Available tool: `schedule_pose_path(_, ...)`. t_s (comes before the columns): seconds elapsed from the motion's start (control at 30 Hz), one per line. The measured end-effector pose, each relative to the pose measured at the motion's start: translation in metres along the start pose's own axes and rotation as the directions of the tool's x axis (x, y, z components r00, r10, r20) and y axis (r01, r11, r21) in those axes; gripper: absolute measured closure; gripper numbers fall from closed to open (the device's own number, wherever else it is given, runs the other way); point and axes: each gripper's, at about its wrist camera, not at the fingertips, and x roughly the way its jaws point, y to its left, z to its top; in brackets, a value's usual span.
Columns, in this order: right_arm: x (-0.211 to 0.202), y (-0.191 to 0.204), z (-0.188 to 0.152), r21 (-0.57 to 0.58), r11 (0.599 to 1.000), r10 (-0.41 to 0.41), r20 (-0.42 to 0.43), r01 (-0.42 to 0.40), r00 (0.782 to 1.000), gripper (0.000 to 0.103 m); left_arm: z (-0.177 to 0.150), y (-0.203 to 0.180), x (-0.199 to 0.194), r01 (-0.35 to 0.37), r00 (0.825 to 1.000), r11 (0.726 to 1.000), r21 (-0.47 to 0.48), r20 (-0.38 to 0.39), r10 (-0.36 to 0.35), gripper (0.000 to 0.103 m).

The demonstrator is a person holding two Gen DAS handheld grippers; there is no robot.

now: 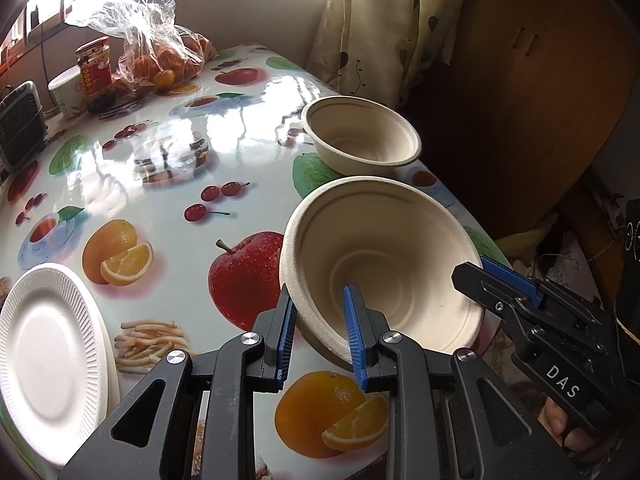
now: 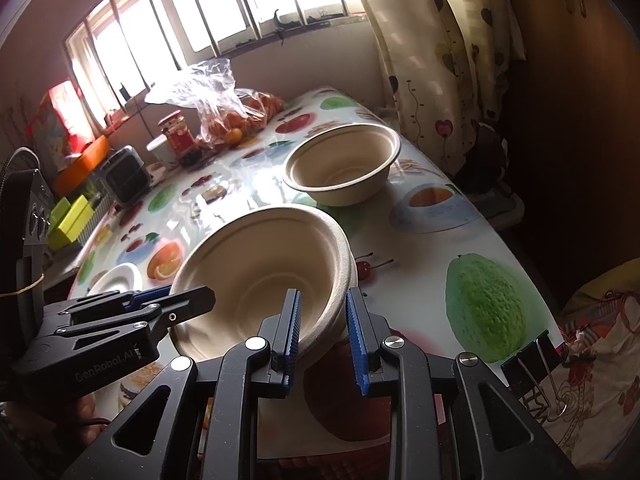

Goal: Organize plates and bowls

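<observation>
Both my tools, left tool (image 1: pixel 320 334) and right tool (image 2: pixel 322 334), pinch the near bowl (image 1: pixel 384 264) over the fruit-print worktop (image 1: pixel 168 168); barred window (image 2: pixel 224 12) behind.

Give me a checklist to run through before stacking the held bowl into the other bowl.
1. Left gripper clamped on the held bowl rim: ok.
2. Right gripper clamped on the opposite rim: ok.
3. Held bowl clear of the table: ok, tilted.
4. Held bowl is single: not ok, the right wrist view shows two nested rims.
5. Other bowl upright and empty: ok.
6. Other bowl safely in from the table edge: cannot tell.
</observation>
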Motion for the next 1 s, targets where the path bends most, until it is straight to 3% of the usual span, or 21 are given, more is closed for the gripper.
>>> schedule_pose_path(0.7,0.0019,-0.0003,0.0003,0.0,1.0,0.001,-0.004,-0.001,1.0,0.079,0.0005,-0.0012,0.0024,-0.011,1.0,1.0,0.004,-0.001,0.011,0.077)
schedule_pose_path(1.0,0.0035,0.0001,0.0007,0.0,1.0,0.002,-0.003,-0.002,1.0,0.079,0.0021,0.0008,0.0037,-0.008,1.0,1.0,0.006,-0.001,0.008,0.072)
